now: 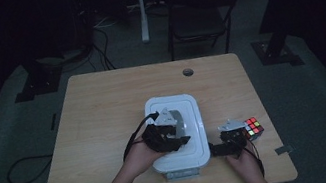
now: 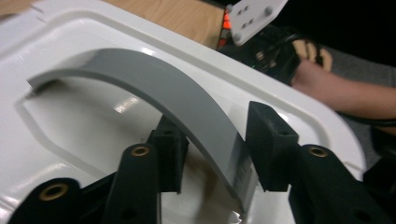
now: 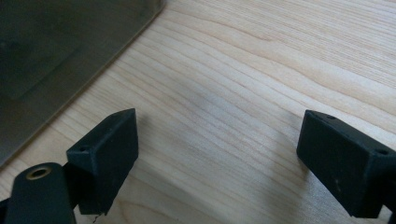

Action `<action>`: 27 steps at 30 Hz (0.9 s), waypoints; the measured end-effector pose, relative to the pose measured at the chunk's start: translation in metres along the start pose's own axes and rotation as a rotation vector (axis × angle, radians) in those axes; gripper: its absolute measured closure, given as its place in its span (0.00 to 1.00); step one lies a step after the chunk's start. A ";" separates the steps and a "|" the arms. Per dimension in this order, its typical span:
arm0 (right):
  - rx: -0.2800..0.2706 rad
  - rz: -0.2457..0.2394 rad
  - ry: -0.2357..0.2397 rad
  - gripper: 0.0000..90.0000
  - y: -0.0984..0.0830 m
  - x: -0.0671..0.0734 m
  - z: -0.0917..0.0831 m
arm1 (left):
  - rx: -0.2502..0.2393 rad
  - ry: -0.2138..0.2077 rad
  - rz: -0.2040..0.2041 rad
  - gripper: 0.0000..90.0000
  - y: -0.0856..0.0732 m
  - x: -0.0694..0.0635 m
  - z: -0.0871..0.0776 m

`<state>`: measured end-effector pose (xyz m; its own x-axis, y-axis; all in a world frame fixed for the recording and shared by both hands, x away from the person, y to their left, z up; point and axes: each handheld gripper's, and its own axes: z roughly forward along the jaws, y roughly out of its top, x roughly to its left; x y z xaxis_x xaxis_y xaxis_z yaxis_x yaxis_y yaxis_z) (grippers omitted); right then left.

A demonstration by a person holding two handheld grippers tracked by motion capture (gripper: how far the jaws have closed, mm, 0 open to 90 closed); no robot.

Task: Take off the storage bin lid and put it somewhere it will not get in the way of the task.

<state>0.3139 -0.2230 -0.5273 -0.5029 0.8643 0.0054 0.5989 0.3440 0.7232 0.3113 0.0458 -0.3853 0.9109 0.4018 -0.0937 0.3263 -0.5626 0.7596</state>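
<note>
A white lidded box (image 1: 182, 156) stands on the wooden table (image 1: 103, 112) near me. Its grey arched handle (image 2: 154, 81) rises from the recess in the lid (image 2: 84, 28). My left gripper (image 2: 217, 144) straddles the near end of that handle. The left pad (image 2: 169, 156) touches the handle's edge, and the right pad (image 2: 273, 140) stands a sliver off it. In the high view the left gripper (image 1: 170, 131) sits on top of the lid. My right gripper (image 3: 217, 149) is open over bare wood just right of the box (image 3: 56, 51), with nothing between its jaws.
A colourful puzzle cube (image 1: 253, 128) lies on the table just right of the right gripper (image 1: 224, 145). A folding chair (image 1: 200, 13) and a white stand (image 1: 142, 9) are on the floor beyond the table. Cables (image 1: 28, 171) trail on the floor at the left.
</note>
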 end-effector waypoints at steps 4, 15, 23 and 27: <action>0.000 -0.001 0.000 0.14 0.000 0.000 0.000 | -0.053 -0.007 0.022 0.73 0.002 -0.006 -0.011; 0.000 -0.001 -0.001 0.14 0.000 0.000 0.000 | -0.102 0.003 0.068 0.74 0.009 -0.017 -0.037; 0.000 -0.001 -0.001 0.14 0.000 0.000 0.000 | -0.122 0.016 0.045 0.76 0.002 -0.008 -0.051; 0.000 -0.001 -0.001 0.14 0.000 0.000 0.000 | -0.129 0.015 0.037 0.76 -0.004 -0.002 -0.059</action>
<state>0.3140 -0.2230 -0.5274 -0.5033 0.8641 0.0039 0.5981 0.3450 0.7233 0.2931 0.0902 -0.3499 0.9175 0.3938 -0.0554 0.2565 -0.4796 0.8392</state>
